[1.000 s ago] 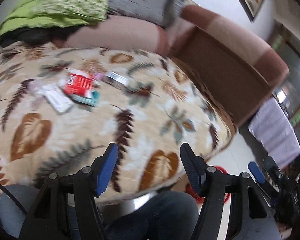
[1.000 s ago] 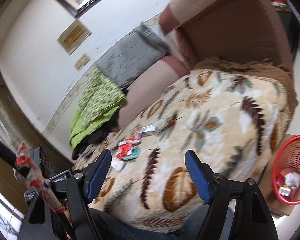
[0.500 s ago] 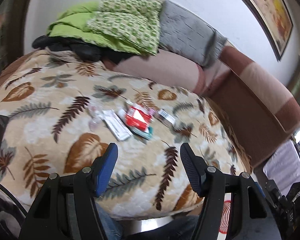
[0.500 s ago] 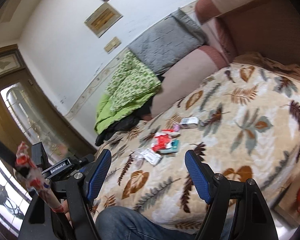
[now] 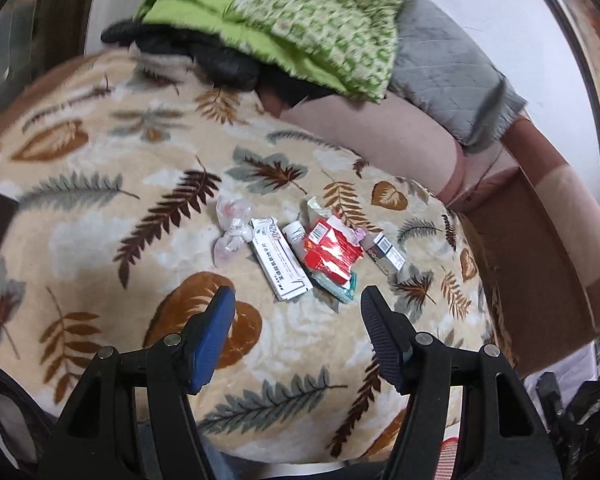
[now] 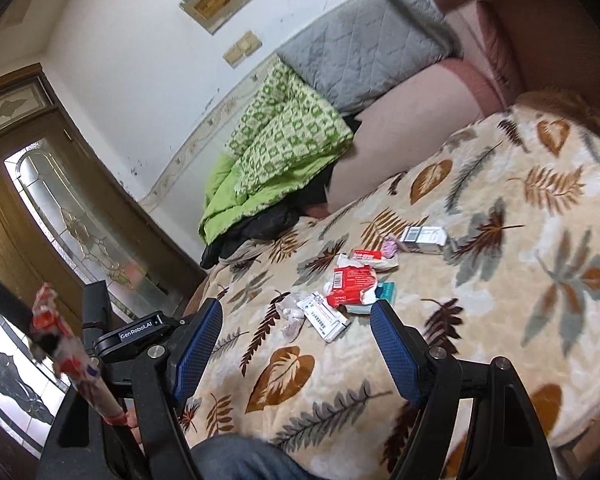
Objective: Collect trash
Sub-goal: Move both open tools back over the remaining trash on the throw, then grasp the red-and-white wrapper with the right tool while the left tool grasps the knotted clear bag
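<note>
Leaf-print blanket (image 5: 100, 240): covered the surface, carrying the trash.
Left claw (image 5: 296, 332): spread wide, empty, above the blanket.
Right claw (image 6: 296, 344): spread wide, empty.
White box (image 5: 280, 260): just ahead of the left claw.
Red wrapper (image 5: 330, 254): touching the box's right side.

"GenRobot.AI" in white letters on the black left gripper (image 6: 136, 335) body seen in the right wrist view, long white box (image 5: 281, 263) with rows of print too small to read, barcode on red wrapper (image 6: 351, 283), digits illegible
</note>
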`<action>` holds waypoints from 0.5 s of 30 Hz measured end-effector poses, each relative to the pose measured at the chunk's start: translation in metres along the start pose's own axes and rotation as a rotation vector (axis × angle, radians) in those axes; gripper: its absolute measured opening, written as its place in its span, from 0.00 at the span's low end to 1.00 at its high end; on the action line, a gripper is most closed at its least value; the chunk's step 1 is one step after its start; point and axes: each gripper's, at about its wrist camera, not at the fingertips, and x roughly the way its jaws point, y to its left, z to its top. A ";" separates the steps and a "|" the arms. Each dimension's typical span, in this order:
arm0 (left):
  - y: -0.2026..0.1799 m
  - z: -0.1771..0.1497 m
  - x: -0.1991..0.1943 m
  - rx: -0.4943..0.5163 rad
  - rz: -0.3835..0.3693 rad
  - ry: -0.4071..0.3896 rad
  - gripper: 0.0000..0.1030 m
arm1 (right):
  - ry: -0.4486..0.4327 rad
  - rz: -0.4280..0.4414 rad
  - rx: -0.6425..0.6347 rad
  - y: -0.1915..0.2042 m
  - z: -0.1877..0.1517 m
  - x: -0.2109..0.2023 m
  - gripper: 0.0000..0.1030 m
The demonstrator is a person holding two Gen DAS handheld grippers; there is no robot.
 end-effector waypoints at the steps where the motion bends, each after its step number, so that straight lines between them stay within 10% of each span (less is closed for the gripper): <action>1: 0.003 0.004 0.006 -0.007 0.003 0.007 0.62 | 0.013 0.004 0.007 -0.004 0.003 0.011 0.78; 15: 0.024 0.044 0.112 -0.038 0.077 0.202 0.62 | 0.181 0.029 0.084 -0.075 0.036 0.156 0.78</action>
